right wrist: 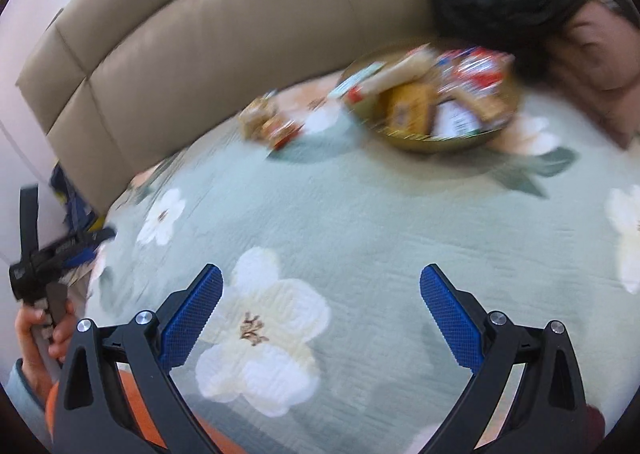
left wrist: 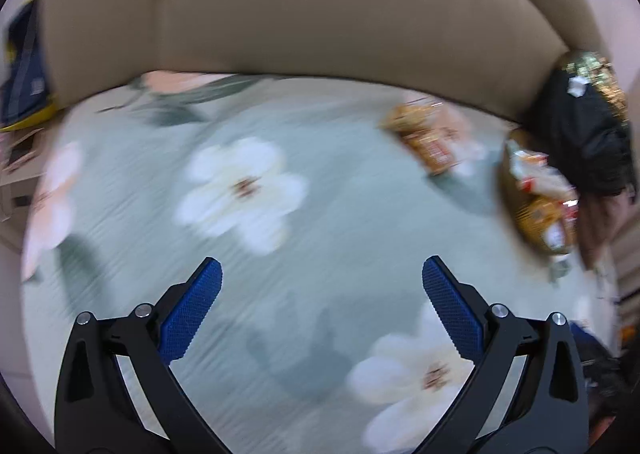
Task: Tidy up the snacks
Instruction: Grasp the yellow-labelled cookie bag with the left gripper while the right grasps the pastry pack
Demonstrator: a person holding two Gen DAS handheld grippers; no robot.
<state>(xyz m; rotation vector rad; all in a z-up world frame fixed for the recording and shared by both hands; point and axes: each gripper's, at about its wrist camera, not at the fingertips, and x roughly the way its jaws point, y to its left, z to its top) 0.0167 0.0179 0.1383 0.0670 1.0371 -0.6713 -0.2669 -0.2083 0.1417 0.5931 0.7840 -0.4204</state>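
Both the left claw (left wrist: 322, 278) and right claw (right wrist: 321, 282) gape wide, empty — one snack packet (right wrist: 270, 124) lies beside the filled bowl (right wrist: 430, 144) on the floral bedspread (right wrist: 360, 214).

Floral bedspread (right wrist: 360, 222) (pale green), beige headboard (left wrist: 320, 14).

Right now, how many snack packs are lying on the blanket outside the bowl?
1. One snack pack lies on the flowered blanket, left of the gold bowl and near the headboard. Blur or the bowl might hide others.
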